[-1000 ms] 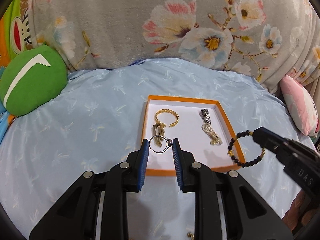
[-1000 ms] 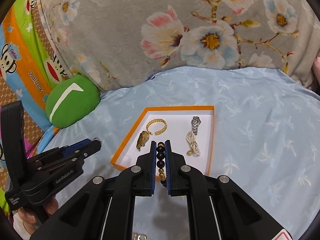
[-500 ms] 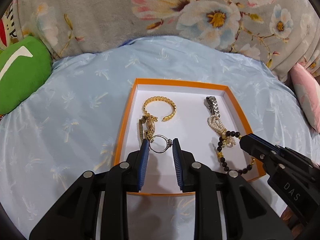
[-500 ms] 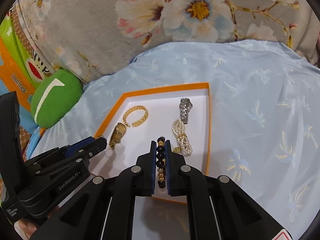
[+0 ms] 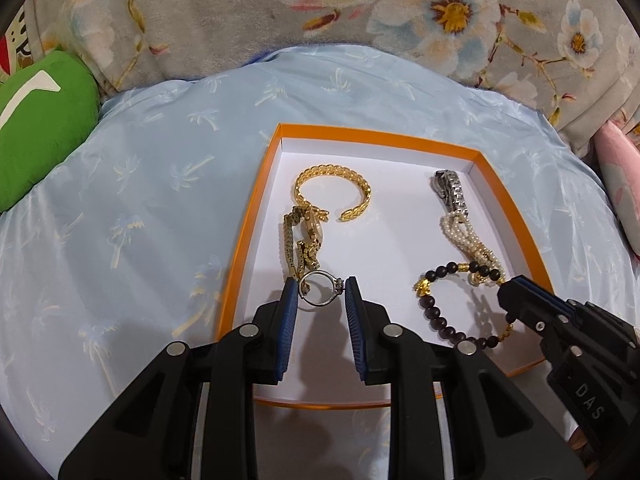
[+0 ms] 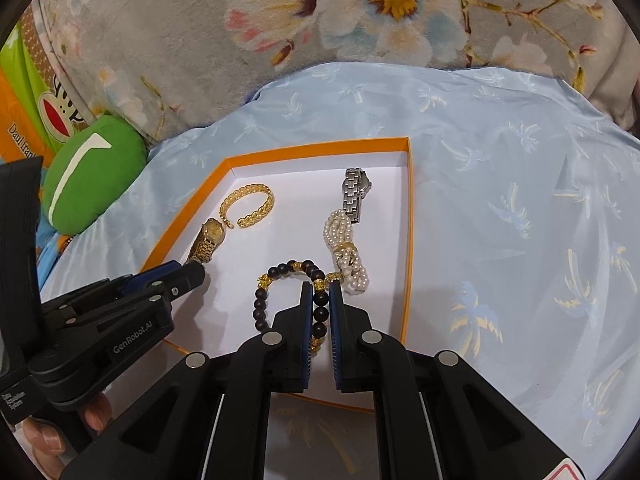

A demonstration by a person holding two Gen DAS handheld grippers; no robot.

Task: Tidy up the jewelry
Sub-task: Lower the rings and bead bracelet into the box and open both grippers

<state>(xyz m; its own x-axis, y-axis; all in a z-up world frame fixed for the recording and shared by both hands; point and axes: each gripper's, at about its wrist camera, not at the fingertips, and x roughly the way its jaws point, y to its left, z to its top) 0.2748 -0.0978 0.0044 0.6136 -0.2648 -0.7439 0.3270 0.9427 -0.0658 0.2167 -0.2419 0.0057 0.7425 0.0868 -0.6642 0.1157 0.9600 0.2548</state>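
Observation:
An orange-rimmed white tray lies on the blue bedspread. In it are a gold cuff bracelet, a gold watch, a silver watch and a pearl strand. My left gripper is shut on a silver ring, low over the tray near the gold watch. My right gripper is shut on a dark bead bracelet, whose loop hangs down to the tray floor beside the pearls.
A green cushion sits at the left. A grey floral blanket runs across the back, a pink pillow is at the right. A hand grips the left tool. Blue bedspread surrounds the tray.
Both grippers have come down and forward over the tray, each still holding its piece. The bead bracelet now hangs inside the tray by the pearls.

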